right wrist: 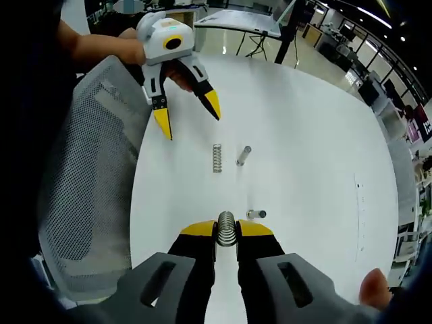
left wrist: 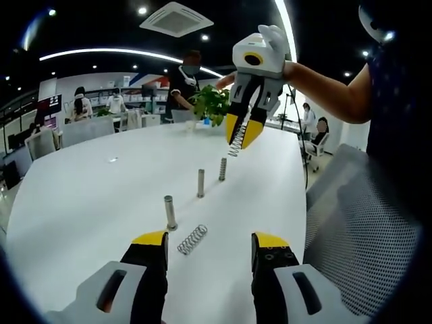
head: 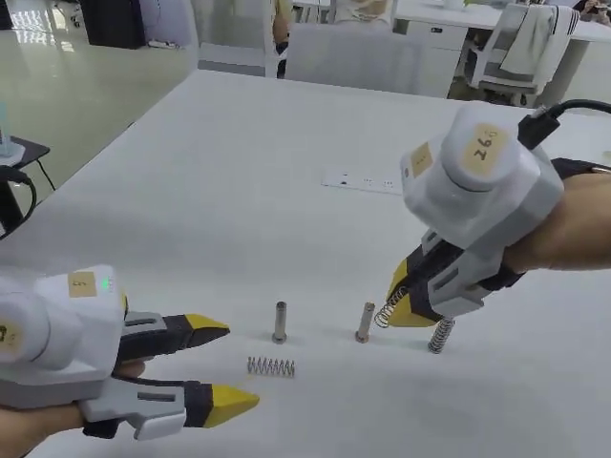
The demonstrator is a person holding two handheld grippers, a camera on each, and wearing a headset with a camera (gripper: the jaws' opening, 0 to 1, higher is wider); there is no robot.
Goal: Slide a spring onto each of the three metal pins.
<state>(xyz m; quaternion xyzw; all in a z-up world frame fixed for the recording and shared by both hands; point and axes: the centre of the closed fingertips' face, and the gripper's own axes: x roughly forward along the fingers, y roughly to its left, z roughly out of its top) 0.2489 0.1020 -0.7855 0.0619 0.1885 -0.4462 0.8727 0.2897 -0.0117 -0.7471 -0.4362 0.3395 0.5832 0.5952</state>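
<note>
Springs: how many do you count?

Three. The held spring (right wrist: 227, 226) is pinched between the closed jaws of the right tool (head: 409, 307). It is raised off the counter (head: 239, 191), close to the top of the middle pin (head: 366, 322). The loose spring (head: 271, 366) lies flat on the counter just in front of the left pin (head: 280, 322). The fitted spring (head: 440, 335) sits around the right pin (head: 446, 323) and leans a little.

And the pins?

Three as well, upright in a row and spaced apart. The left pin and the middle pin are bare. The right pin is mostly hidden inside the fitted spring.

What about the other tool?

The left tool (head: 224, 364) has its jaws spread wide and grips nothing. It is low over the counter with its yellow tips pointing at the loose spring, near it but not touching.

Two tools, then?

Yes, two, each held in a hand. In the left gripper view, the right tool (left wrist: 243, 135) hangs above the far end of the row, and the held spring dangles from its tips.

Anything else on the counter?

One flat white strip (head: 363, 181), well behind the pins.
</note>
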